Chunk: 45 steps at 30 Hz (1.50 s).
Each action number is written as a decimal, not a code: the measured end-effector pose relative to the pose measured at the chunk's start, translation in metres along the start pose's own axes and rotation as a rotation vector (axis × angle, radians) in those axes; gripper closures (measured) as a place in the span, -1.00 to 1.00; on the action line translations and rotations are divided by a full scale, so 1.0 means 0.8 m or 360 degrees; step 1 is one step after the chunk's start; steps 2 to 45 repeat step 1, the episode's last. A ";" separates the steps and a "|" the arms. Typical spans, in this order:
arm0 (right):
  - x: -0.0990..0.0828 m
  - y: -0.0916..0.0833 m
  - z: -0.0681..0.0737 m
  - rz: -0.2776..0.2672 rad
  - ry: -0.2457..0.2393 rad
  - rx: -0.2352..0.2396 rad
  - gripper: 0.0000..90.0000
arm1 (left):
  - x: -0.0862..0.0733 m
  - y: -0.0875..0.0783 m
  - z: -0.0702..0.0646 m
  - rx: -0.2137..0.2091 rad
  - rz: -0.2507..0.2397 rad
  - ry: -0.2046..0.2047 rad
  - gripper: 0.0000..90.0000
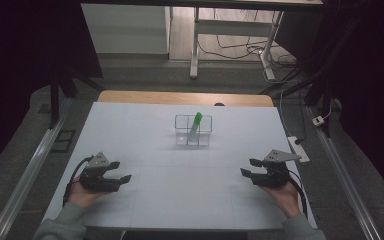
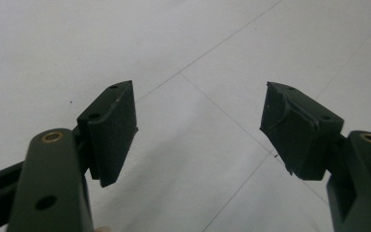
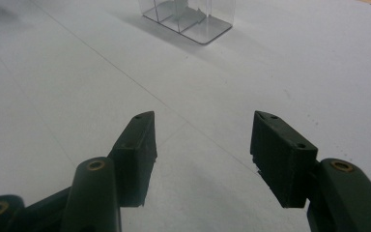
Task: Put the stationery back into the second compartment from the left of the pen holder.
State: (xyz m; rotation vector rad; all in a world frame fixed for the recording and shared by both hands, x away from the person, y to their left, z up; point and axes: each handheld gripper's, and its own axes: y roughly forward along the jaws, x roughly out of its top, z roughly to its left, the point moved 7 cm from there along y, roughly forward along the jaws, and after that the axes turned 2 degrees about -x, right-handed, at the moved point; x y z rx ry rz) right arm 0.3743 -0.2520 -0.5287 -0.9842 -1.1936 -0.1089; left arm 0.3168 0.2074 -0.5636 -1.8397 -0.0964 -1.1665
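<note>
Green marker (image 1: 197, 122) stands tilted in a clear divided organizer (image 1: 193, 131) mid-table; left gripper (image 1: 121, 171) and right gripper (image 1: 247, 167) rest near the front edge, jaws spread, empty.

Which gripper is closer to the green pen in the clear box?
Neither by much; the right gripper looks slightly nearer. The green pen stands tilted in the clear box at mid-table. The left gripper rests near-left of it, the right one near-right, both open and empty.
</note>
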 end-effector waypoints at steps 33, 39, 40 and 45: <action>-0.001 0.001 0.000 -0.0001 -0.0004 0.0003 -0.09 | 0.000 0.000 0.001 -0.0002 0.0003 0.0000 -0.37; -0.001 0.001 0.000 -0.0001 -0.0004 0.0003 -0.09 | 0.000 0.000 0.001 -0.0002 0.0003 0.0000 -0.37; -0.001 0.001 0.000 -0.0001 -0.0004 0.0003 -0.09 | 0.000 0.000 0.001 -0.0002 0.0003 0.0000 -0.37; -0.001 0.001 0.000 -0.0001 -0.0004 0.0003 -0.09 | 0.000 0.000 0.001 -0.0002 0.0003 0.0000 -0.37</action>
